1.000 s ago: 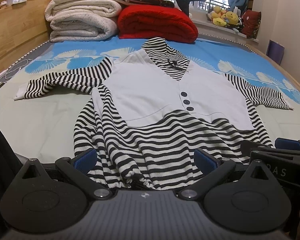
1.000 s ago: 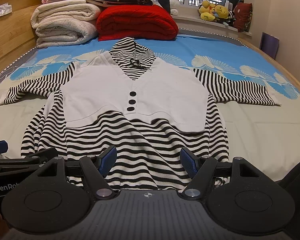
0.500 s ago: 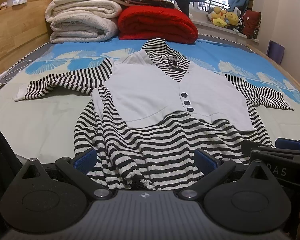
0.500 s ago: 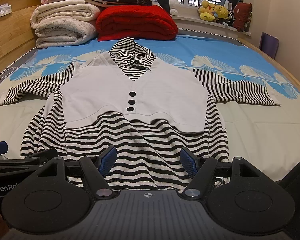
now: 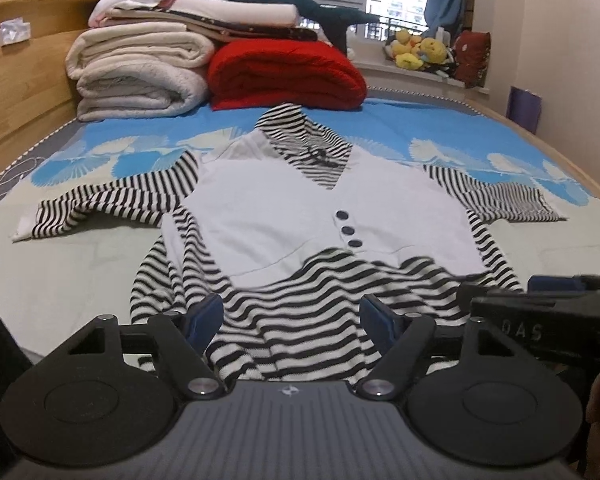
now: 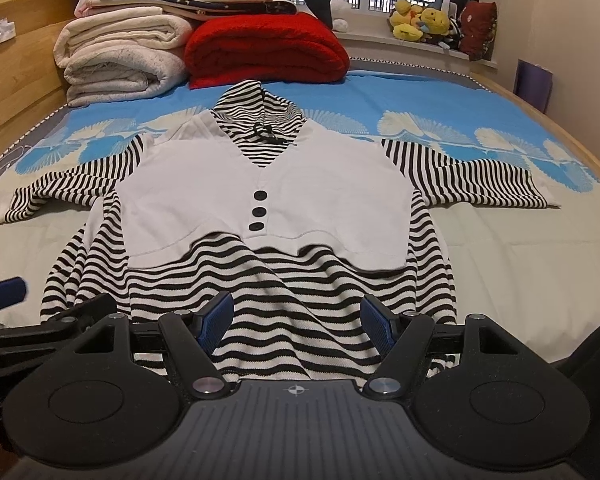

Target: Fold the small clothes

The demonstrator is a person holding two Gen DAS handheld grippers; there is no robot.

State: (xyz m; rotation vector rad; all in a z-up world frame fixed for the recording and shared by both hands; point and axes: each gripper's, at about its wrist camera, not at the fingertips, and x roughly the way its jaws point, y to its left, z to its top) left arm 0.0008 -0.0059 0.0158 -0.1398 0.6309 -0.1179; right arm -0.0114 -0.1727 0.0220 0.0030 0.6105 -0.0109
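Two grippers are held at the near hem of a striped top spread flat on the bed, collar pointing away: the left gripper, jaws just narrowed, and the right gripper both straddle bunched hem fabric unclamped.

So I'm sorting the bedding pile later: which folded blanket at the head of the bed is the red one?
The red blanket lies right of the two cream blankets, directly behind the striped top's collar.

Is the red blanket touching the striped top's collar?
Cannot tell. In both wrist views the striped top has its collar overlapping the red blanket in the image, but depth hides any gap.
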